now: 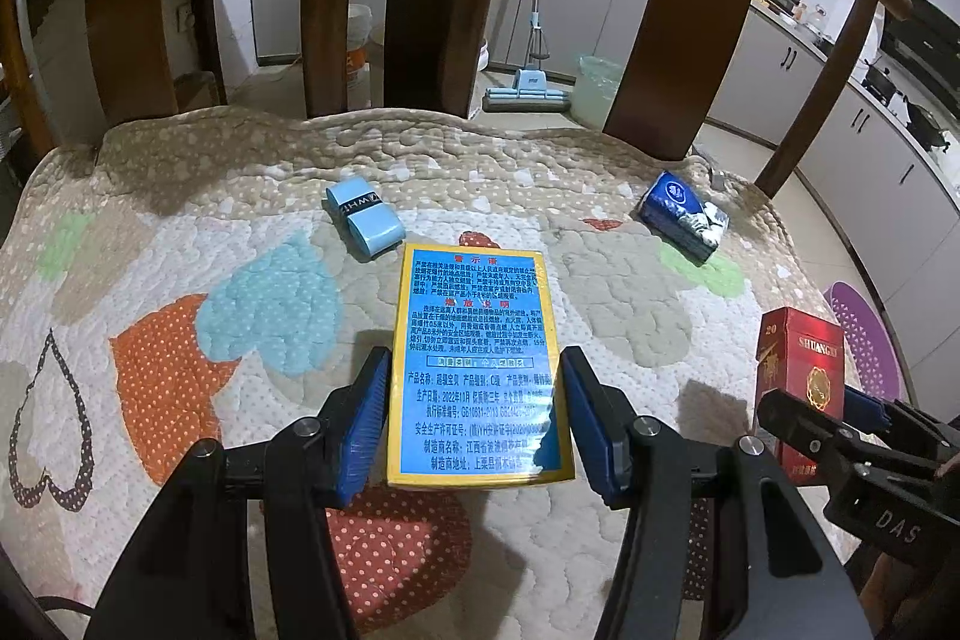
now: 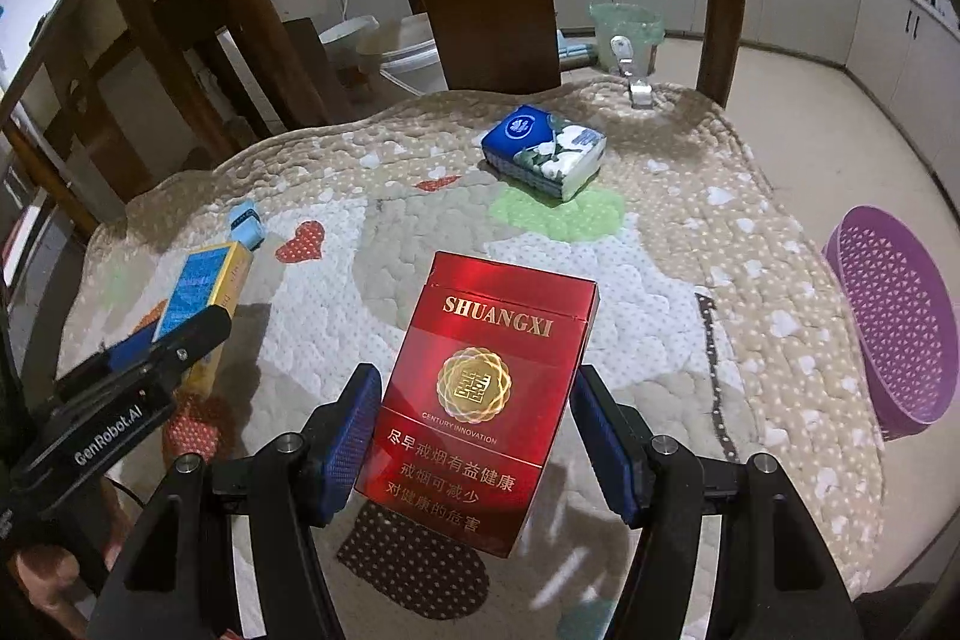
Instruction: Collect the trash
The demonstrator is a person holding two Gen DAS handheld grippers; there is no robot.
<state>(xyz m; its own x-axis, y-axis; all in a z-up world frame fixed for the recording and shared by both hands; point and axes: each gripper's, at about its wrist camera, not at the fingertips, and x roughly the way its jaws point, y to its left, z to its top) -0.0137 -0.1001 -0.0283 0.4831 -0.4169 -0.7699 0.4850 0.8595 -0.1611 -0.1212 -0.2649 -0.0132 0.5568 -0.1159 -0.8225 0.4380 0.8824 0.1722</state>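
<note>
A yellow-and-blue printed box (image 1: 477, 370) sits between the pads of my left gripper (image 1: 474, 400), which is shut on it above the quilted seat cushion (image 1: 180, 280). The box also shows in the right wrist view (image 2: 207, 292). My right gripper (image 2: 474, 436) is shut on a red SHUANGXI cigarette pack (image 2: 480, 388), held just over the cushion; the pack also shows in the left wrist view (image 1: 801, 370). A light blue roll (image 1: 363, 217) and a blue tissue pack (image 2: 543, 148) lie on the cushion further back.
A purple perforated basket (image 2: 894, 316) stands on the floor to the right of the chair. The chair's wooden back slats (image 1: 678, 10) rise behind the cushion. A green-lined bin (image 2: 627, 34), a mop and kitchen cabinets are beyond.
</note>
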